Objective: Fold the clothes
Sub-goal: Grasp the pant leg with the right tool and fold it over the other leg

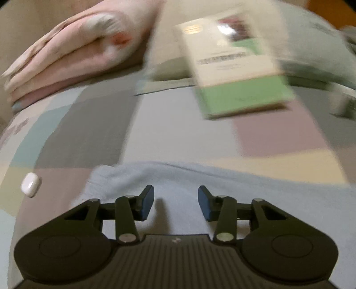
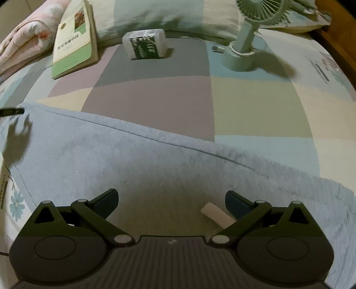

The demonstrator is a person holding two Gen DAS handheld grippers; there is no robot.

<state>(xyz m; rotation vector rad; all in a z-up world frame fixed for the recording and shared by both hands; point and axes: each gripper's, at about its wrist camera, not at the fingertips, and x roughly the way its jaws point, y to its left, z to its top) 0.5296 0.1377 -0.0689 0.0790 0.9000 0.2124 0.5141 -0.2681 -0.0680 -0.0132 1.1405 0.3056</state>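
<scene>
A light blue-grey garment [image 1: 222, 180] [image 2: 138, 160] lies spread flat on a patchwork bed sheet [image 1: 169, 126] [image 2: 255, 106]. My left gripper [image 1: 176, 195] hovers over the garment near its far edge, jaws apart and nothing between the blue pads. My right gripper [image 2: 170, 195] stands wide open above the cloth, with no fabric between its fingers. A small white tag [image 2: 217, 213] lies on the garment just inside the right finger. The near part of the garment is hidden behind both gripper bodies.
A green-and-cream book [image 1: 235, 69] [image 2: 73, 44] lies beyond the garment beside a folded pink floral quilt [image 1: 66, 51] [image 2: 20, 42]. A white earbud case [image 1: 31, 184] sits left. A tissue pack [image 2: 146, 44], a desk fan [image 2: 244, 44] and pillows [image 2: 160, 15] line the back.
</scene>
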